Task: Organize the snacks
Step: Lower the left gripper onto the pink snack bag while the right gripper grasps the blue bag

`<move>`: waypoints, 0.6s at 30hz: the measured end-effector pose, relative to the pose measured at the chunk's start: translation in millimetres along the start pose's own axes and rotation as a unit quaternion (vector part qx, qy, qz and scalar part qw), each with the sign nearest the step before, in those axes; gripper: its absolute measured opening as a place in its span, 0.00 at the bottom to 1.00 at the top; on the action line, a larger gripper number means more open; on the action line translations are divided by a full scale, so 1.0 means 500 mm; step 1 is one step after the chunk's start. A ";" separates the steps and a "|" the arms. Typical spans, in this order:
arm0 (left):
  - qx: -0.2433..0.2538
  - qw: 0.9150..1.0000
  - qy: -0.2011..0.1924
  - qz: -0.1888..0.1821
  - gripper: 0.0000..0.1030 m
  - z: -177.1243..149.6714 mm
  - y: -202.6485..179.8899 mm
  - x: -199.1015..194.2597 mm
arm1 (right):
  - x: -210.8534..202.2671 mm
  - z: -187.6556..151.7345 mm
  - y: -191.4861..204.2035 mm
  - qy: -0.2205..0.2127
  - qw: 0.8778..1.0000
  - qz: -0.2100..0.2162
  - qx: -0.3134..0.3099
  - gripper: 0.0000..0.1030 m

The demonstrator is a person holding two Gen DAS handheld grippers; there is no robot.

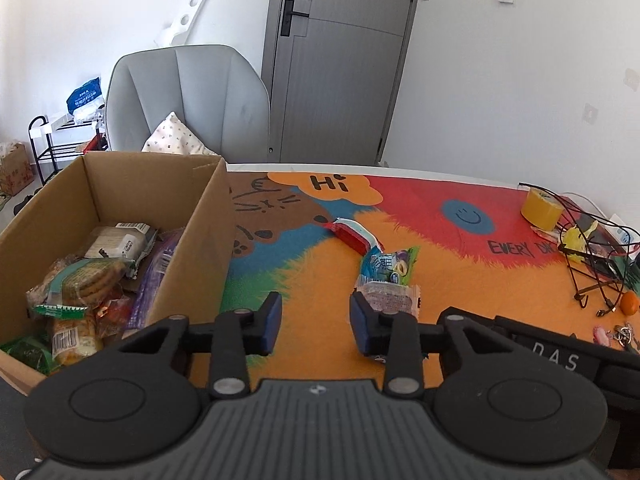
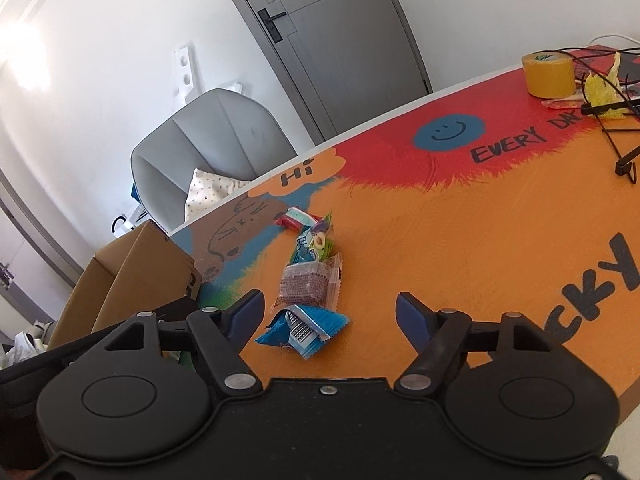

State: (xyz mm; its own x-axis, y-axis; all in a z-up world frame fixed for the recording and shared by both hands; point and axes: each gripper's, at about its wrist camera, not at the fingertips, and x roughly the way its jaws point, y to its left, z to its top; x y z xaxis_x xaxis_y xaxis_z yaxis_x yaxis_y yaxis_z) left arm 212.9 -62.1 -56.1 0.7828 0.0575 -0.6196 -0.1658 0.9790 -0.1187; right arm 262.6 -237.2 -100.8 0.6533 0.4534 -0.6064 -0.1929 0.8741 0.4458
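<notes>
Snacks lie in a loose line on the colourful bench [image 2: 480,240]: farthest off a red-and-white packet [image 2: 297,217], next a blue-green packet [image 2: 316,244], then a clear-wrapped brown bar [image 2: 310,282], and nearest the right wrist camera a crumpled blue wrapper [image 2: 306,326] showing a barcode. Each touches or overlaps the next in the row. The right claw [image 2: 330,312] is spread wide and holds nothing; it is above the bench with the blue wrapper between its fingers, nearer the left one. The left claw [image 1: 315,320] is also parted and empty, its right finger in front of the clear-wrapped bar [image 1: 390,298]; whether it touches the bar cannot be told. A cardboard box [image 1: 200,240] stands at the bench's left edge, already holding several packets, among them wrapped round biscuits [image 1: 90,280] and a purple wrapper [image 1: 154,276]. At the far right of the bench sit a yellow tape roll [image 2: 549,74] and tangled black cables [image 1: 592,264].
</notes>
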 end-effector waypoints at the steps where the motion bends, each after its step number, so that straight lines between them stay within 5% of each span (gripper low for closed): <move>1: 0.002 1.000 0.000 0.001 0.33 -0.001 0.000 0.002 | 0.007 -0.001 0.002 0.005 1.000 0.001 0.001 0.68; 10: -0.005 1.000 0.005 -0.004 0.32 -0.005 0.016 0.022 | 0.053 -0.001 0.010 0.032 0.999 -0.004 0.010 0.67; 18: -0.012 1.000 0.004 -0.011 0.29 -0.006 0.017 0.035 | 0.083 -0.014 0.030 0.045 0.999 -0.002 -0.019 0.39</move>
State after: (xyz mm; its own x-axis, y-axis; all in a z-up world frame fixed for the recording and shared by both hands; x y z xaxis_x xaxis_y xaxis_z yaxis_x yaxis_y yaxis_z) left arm 223.3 -53.6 -70.2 0.7823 0.0338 -0.6220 -0.1623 0.9751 -0.1511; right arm 281.7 -204.2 -123.7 0.5857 0.4625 -0.6657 -0.2199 0.8811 0.4187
